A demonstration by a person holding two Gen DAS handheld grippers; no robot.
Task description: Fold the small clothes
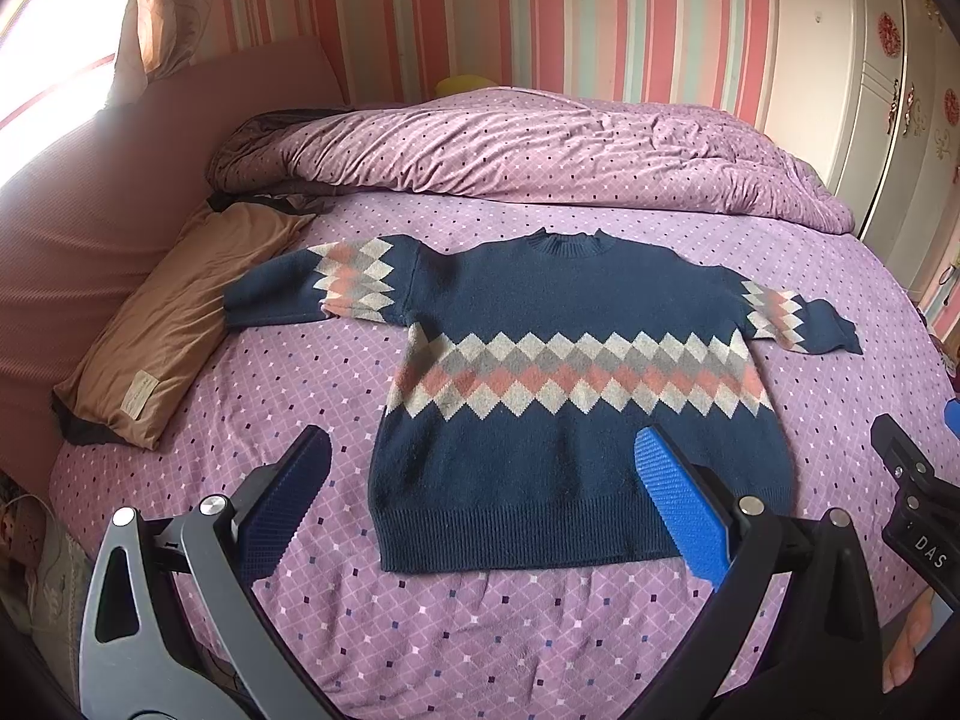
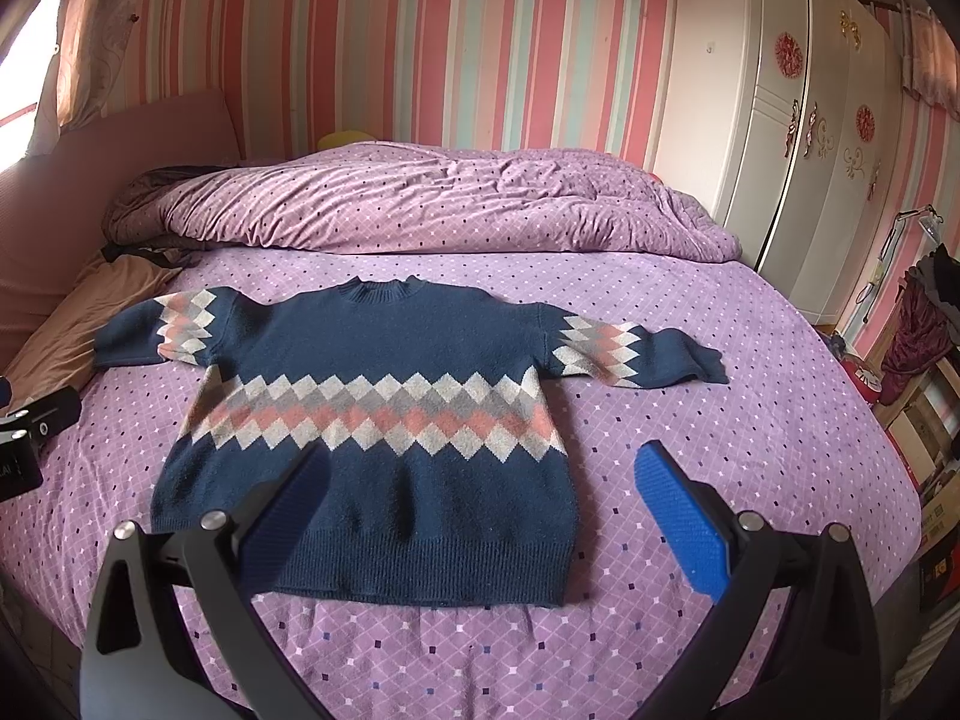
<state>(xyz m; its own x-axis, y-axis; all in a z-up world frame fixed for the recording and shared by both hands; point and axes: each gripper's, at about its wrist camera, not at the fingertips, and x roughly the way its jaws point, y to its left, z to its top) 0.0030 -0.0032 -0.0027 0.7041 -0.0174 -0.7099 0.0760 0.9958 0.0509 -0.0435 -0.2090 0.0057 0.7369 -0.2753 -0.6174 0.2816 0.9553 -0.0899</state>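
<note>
A small navy sweater [image 1: 576,324] [image 2: 384,354] with a band of pink, grey and cream diamonds lies flat and face up on the purple bed sheet [image 1: 456,630] [image 2: 750,420], both sleeves spread sideways, hem nearest me. My left gripper [image 1: 480,450] hovers open above the hem's left half, nothing between its blue pads. My right gripper [image 2: 483,468] hangs open over the hem's right corner, also holding nothing. The right gripper's body [image 1: 918,498] shows at the right edge of the left wrist view, and the left gripper's body [image 2: 30,432] at the left edge of the right wrist view.
A rumpled purple duvet [image 1: 540,150] [image 2: 432,204] is heaped across the far side of the bed. A tan pillow [image 1: 174,318] lies left of the sweater by the pink headboard [image 1: 90,210]. A white wardrobe [image 2: 780,120] stands at the right, with clutter [image 2: 918,360] beside the bed.
</note>
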